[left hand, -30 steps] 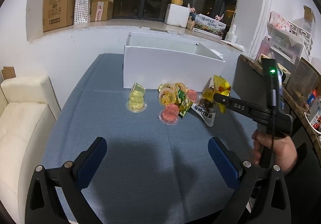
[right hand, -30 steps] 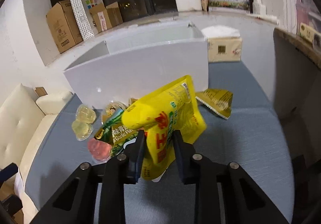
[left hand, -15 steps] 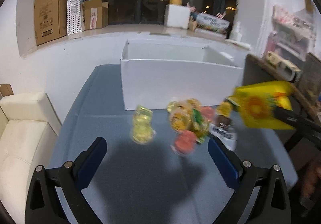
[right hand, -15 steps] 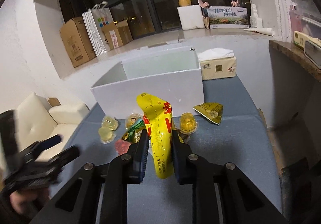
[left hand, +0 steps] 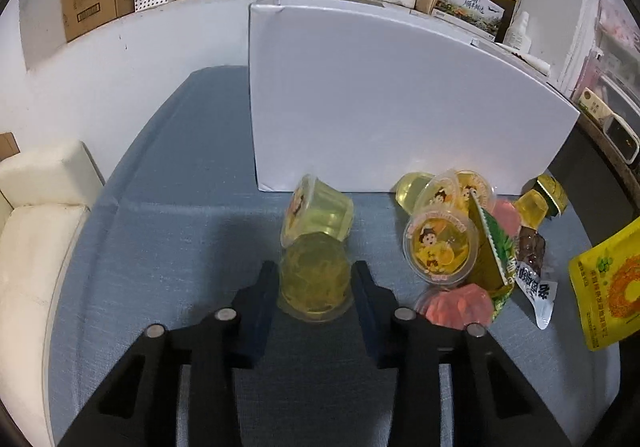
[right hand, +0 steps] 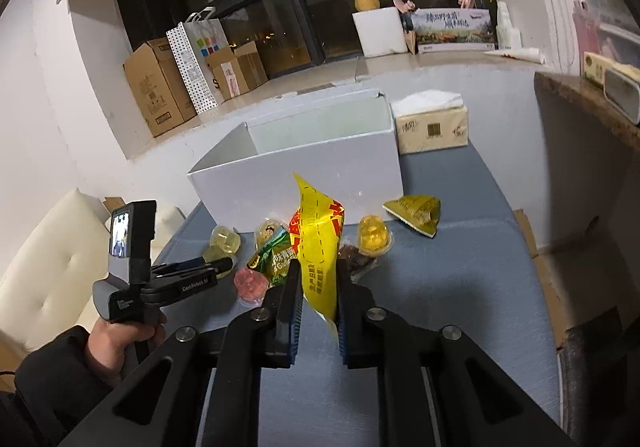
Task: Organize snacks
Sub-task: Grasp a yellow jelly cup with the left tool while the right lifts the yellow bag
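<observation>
Indoors, blue-clothed table point(left hand: 160, 247); left jaws clamp a jelly cup point(left hand: 314, 279), right jaws a yellow packet point(right hand: 318, 243)

Left gripper point(left hand: 314, 295) jaws closed — right gripper point(right hand: 317, 289) clamped too.

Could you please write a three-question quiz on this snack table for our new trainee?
1. True or false: the right gripper holds a yellow snack bag.
2. What sits between the fingers of the left gripper? A) pink jelly cup B) yellow-green jelly cup C) tissue pack
3. Fill in: the white box is open at the ____.

Key: 1 true; 2 B; 3 top.
</observation>
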Demonstrator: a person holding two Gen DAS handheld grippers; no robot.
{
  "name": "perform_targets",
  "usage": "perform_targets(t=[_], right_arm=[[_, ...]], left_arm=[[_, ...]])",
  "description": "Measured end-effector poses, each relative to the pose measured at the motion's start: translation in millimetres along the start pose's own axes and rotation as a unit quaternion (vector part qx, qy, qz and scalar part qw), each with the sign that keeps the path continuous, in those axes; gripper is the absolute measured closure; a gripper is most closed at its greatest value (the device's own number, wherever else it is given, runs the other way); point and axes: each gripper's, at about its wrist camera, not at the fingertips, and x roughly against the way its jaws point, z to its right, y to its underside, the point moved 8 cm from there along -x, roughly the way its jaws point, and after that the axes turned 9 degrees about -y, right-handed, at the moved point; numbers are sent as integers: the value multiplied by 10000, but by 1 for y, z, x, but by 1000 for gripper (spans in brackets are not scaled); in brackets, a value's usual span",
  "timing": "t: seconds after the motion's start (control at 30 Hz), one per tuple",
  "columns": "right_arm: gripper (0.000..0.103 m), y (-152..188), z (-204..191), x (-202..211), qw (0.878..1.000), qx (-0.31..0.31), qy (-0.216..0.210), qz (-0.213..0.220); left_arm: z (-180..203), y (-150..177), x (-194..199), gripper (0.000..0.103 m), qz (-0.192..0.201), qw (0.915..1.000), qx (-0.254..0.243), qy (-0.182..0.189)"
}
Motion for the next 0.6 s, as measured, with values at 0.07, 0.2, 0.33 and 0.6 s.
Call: perform_targets(t=[0.07,0.2,0.33,0.6], right_arm=[[88,-2,-1,3,10000,20,-16,43],[88,-7,-6,8,9999,84,-31,119],[88,-8,-11,10,9998,90,-104,134],[88,-15,-22,16,9993,86,-267,255]], left_arm=[[2,1,2,62,44,10000,-37,61],[4,0,15,64,204,9996,-56,177],[8,-1,35,72,360,9989,-143,270],[5,1,83,73,679,9962,-149,523]])
